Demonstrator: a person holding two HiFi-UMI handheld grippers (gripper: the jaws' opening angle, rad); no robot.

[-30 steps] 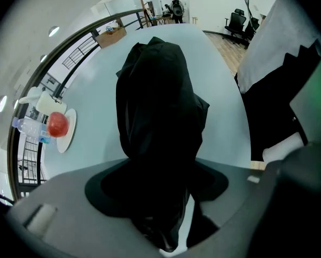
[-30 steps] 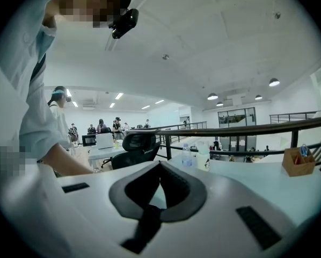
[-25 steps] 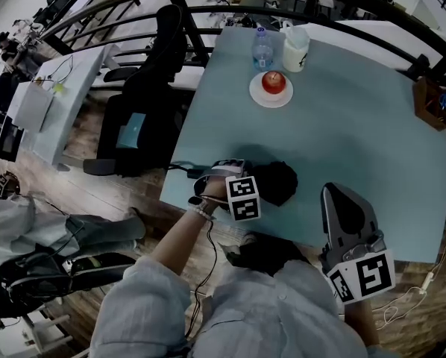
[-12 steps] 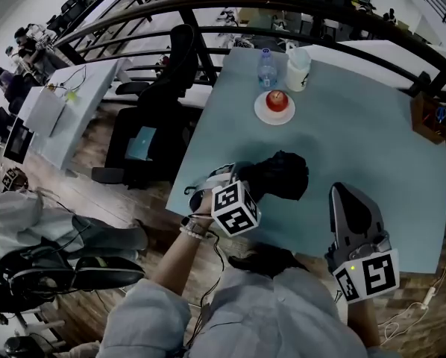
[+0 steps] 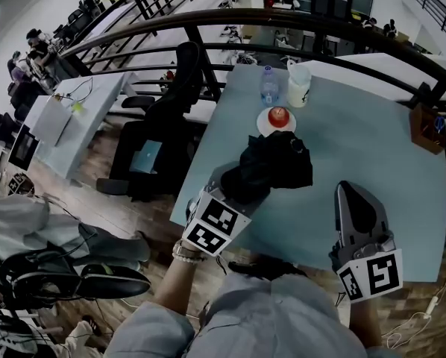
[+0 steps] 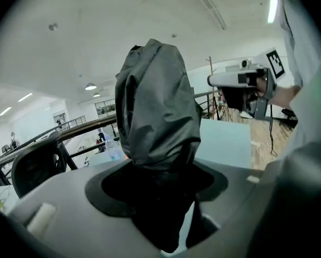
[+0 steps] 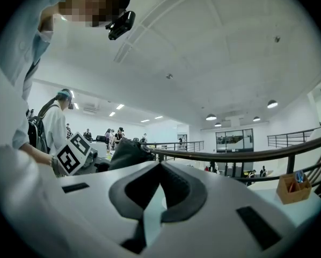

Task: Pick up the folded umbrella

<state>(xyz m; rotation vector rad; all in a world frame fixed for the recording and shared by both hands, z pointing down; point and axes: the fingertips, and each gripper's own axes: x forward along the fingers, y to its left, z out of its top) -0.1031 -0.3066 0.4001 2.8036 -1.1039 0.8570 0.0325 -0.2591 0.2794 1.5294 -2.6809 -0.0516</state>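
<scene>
Umbrella (image 5: 277,164) in left tool (image 5: 247,183) over table (image 5: 379,162) — plate (image 5: 265,128) just behind, right tool (image 5: 353,194) at near-right edge

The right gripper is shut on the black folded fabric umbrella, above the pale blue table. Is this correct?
No: the left gripper is shut on the black folded fabric umbrella, above the pale blue table. The left gripper view shows it.
</scene>
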